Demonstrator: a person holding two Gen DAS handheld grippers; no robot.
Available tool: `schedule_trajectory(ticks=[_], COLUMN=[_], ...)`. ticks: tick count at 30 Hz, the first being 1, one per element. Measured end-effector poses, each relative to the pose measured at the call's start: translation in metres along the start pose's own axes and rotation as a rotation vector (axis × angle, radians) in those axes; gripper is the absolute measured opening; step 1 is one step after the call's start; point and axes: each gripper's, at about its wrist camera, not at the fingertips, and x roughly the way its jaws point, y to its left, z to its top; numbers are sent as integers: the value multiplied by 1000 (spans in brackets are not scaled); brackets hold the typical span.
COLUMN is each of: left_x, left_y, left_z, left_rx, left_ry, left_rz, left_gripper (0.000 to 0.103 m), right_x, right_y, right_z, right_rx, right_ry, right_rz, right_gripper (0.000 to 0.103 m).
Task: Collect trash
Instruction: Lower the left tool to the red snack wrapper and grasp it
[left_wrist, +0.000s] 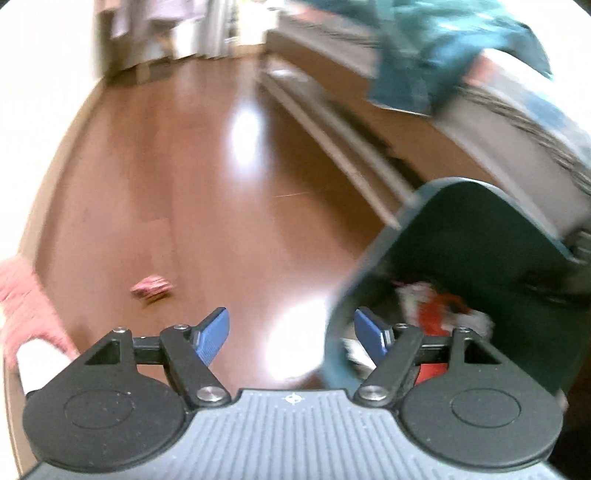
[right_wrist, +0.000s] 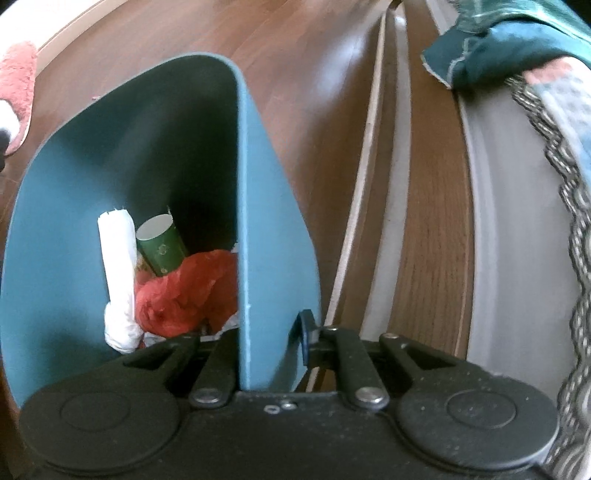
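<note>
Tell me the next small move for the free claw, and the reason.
Probably move the open left claw forward-left to the pink crumpled scrap on the floor: it lies loose, while the right claw grips the teal bin wall.

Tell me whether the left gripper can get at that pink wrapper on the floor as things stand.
Probably yes. The left gripper is open and empty, and the pink wrapper lies ahead-left on bare wood floor with nothing between. The teal bin sits off to the right.
</note>
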Motion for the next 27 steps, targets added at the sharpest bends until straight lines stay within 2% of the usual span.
schedule_trajectory(ticks=[3, 7, 10, 13, 15, 19, 23, 27], left_x=[23, 64, 99, 136, 154, 200, 240, 270], left_y=[37, 77, 104, 131, 147, 171, 193, 203], left_z=[4, 8, 12, 19, 22, 25, 28, 28], left_rx=[-56, -117, -161, -202, -233, -314, -389, -413], left_ry=[10, 54, 93, 124, 138, 176, 225, 262], left_rz=[80, 148, 184, 218, 214, 210, 213, 228], left_gripper=[74, 74, 74, 74, 74, 74, 74, 74], right_x=[2, 4, 3, 6, 9, 15, 23, 24], right_y=[-8, -20, -15, -4, 5, 6, -3, 4], right_z=[21, 55, 81, 109, 127, 149, 161, 161], right_rx=[16, 86, 52, -44, -121, -168, -177, -219], right_ry=[30, 28, 15, 29, 48, 74, 102, 130], right_rz=[19, 33, 23, 9, -2, 13, 37, 32], right_gripper=[12, 12, 11, 10, 9, 10, 10, 9])
